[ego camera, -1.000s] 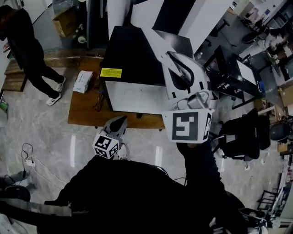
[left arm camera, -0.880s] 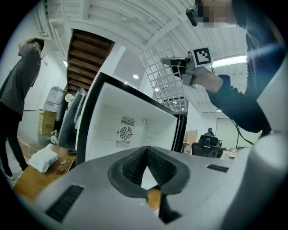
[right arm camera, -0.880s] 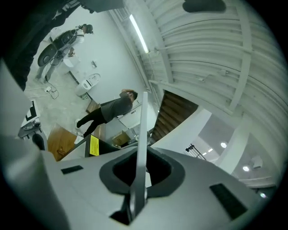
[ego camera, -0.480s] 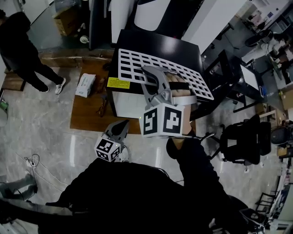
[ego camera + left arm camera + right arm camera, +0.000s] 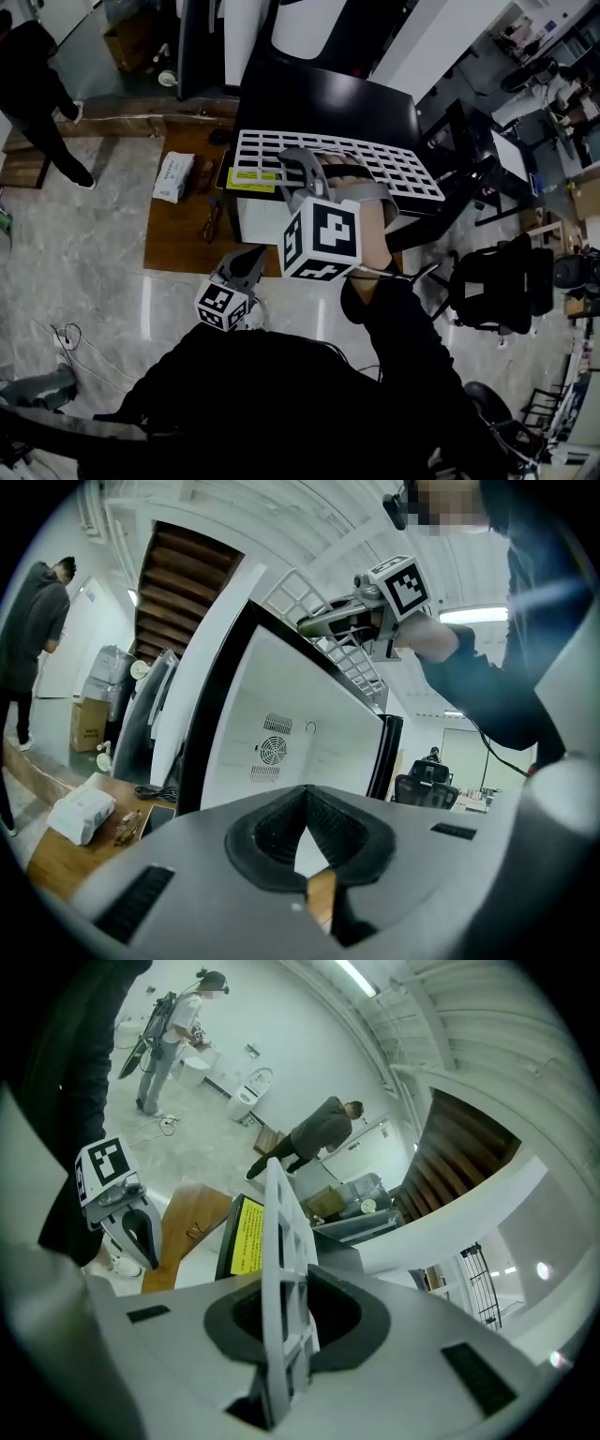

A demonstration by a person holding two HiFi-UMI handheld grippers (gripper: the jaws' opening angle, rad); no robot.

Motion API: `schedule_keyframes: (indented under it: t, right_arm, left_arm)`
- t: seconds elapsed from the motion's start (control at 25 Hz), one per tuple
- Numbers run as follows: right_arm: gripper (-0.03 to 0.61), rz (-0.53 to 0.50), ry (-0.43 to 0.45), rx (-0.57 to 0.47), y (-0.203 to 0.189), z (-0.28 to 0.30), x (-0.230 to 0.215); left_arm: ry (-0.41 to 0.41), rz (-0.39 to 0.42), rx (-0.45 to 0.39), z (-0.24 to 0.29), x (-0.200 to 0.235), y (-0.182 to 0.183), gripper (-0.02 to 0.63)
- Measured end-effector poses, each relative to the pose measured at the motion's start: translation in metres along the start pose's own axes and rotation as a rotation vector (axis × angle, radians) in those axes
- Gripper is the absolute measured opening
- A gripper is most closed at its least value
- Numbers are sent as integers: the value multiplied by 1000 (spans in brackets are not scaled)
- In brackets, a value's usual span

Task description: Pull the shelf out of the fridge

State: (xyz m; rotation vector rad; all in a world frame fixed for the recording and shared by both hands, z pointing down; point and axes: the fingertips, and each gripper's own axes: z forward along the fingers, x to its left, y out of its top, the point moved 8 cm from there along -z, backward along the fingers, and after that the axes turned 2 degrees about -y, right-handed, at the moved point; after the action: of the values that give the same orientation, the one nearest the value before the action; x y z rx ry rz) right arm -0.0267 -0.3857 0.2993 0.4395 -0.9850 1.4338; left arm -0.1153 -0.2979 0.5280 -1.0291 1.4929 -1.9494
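The white grid shelf (image 5: 375, 164) lies flat across the black top of the small fridge (image 5: 328, 103), out of its inside. My right gripper (image 5: 298, 169) is at the shelf's near left edge. In the right gripper view the shelf (image 5: 281, 1269) stands edge-on between the jaws, which have just been opening, and the pads look slack around it. My left gripper (image 5: 246, 262) hangs shut and empty in front of the fridge's white side (image 5: 281, 733). From there the shelf (image 5: 286, 591) and the right gripper (image 5: 323, 625) show up high.
The fridge stands on a wooden platform (image 5: 178, 225) with a white box (image 5: 173, 176) on it. A person (image 5: 37, 84) walks at the far left. A black office chair (image 5: 492, 281) is at the right. A cable (image 5: 66, 333) lies on the tiled floor.
My right gripper has swung down with the shelf, from raised and edge-on to flat on the fridge top. The left gripper has hardly shifted. The person at left walked further away.
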Motion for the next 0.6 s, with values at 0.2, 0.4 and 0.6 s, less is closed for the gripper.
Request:
schedule_keyframes:
  t: [0.2, 0.4, 0.6]
  right_arm:
    - [72, -34, 86, 32, 12, 10, -4]
    - [158, -71, 264, 61, 14, 9, 3]
    - [235, -91, 371, 77, 12, 10, 14]
  left_arm:
    - [-15, -6, 2, -5, 16, -1, 6]
    - [-20, -14, 2, -8, 20, -2, 6]
    - [-15, -15, -2, -10, 19, -1, 6]
